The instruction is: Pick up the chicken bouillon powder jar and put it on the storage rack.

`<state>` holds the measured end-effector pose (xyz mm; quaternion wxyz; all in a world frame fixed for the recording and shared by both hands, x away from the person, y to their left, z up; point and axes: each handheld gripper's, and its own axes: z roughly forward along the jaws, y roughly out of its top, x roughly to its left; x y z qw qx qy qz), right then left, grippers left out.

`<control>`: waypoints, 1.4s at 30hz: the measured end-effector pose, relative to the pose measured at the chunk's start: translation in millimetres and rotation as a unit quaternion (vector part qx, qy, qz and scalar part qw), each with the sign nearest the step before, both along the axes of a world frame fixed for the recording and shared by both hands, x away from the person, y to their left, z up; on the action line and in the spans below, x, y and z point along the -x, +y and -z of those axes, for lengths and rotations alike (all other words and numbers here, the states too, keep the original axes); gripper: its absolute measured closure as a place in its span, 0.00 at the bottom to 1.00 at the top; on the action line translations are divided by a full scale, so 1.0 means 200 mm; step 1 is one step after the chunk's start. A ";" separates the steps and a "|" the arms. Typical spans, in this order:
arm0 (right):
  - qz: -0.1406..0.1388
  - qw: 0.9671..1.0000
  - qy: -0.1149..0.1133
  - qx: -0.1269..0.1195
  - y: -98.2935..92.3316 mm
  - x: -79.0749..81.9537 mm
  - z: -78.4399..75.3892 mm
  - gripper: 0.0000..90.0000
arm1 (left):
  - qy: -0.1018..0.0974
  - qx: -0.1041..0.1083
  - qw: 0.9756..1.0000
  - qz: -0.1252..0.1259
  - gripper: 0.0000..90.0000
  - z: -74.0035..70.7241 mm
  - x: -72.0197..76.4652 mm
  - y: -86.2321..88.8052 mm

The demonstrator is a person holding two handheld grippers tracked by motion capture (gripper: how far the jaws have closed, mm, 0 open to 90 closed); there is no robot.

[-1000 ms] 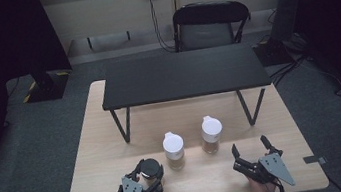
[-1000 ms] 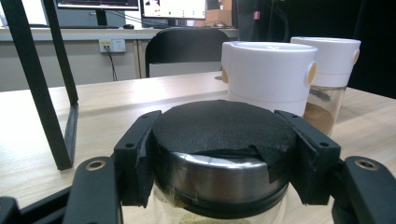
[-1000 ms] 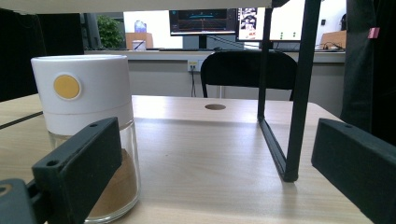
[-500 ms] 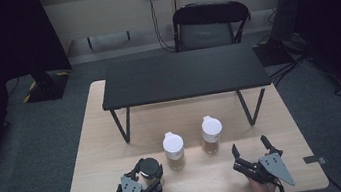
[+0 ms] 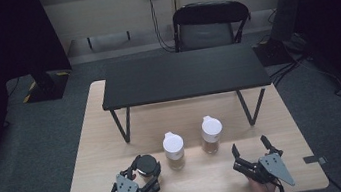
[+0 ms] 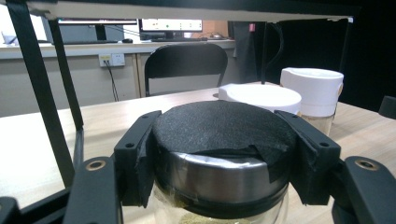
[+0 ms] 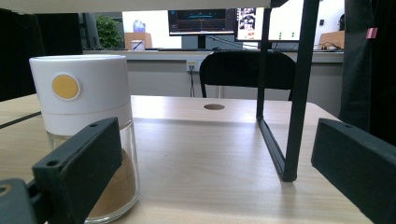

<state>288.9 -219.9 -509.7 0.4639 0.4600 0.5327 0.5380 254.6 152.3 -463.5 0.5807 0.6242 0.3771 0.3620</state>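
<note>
Scene staying unchanged from second ago: left gripper [image 5: 142, 176] still clamping black-lidded jar [image 6: 219, 158] (steel collar between pads), no lift starting; right gripper [image 5: 252, 155] idling, jaws apart.

High view over the table [image 5: 90, 152]; gripper views low, near, facing the chair [image 5: 211, 22].

left gripper [image 5: 145, 174]: lower left of high view, jaws clamped | right gripper [image 5: 253, 151]: lower right, jaws spread wide, nothing between
</note>
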 end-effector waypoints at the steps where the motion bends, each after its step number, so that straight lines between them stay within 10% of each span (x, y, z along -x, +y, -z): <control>1: 0.000 1.000 0.000 0.000 0.00 0.00 0.00 0.01 | 0.002 -0.001 1.000 0.002 0.39 0.00 0.00 0.00; 42: -0.003 1.000 0.000 0.000 0.00 0.00 0.00 0.01 | 0.009 -0.016 1.000 0.009 0.39 -0.15 -0.05 0.01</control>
